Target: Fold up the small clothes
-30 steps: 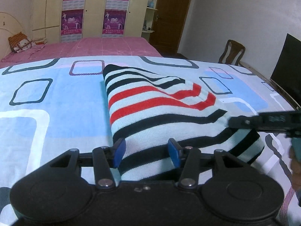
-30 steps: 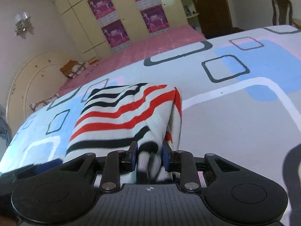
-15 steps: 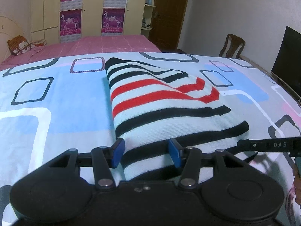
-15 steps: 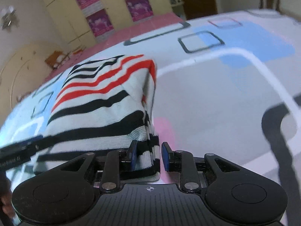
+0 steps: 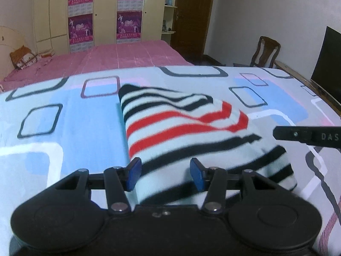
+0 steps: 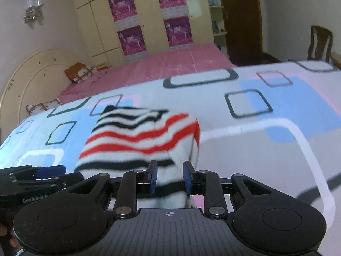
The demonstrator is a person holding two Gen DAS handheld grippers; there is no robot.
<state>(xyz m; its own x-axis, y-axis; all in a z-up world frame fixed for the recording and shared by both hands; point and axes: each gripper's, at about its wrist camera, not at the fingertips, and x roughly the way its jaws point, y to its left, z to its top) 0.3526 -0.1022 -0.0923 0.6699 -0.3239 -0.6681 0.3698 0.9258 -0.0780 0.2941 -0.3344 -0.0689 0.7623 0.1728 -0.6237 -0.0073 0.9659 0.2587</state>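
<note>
Since the earlier frames the near edge of the white knitted garment with black and red stripes (image 5: 187, 132) has risen off the patterned blue, grey and white bedsheet (image 5: 70, 132). The left gripper (image 5: 165, 175) has it between wide-set jaws that are closing. The right gripper (image 6: 169, 177) is clamped on a bunched fold. Only the right view shows the wall lamp (image 6: 33, 10); only the left shows the dark screen (image 5: 329, 61).

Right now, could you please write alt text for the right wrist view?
The right gripper grips the near edge of a striped sweater on a patterned bedsheet. The left gripper shows at left; a pink bed lies behind.
</note>
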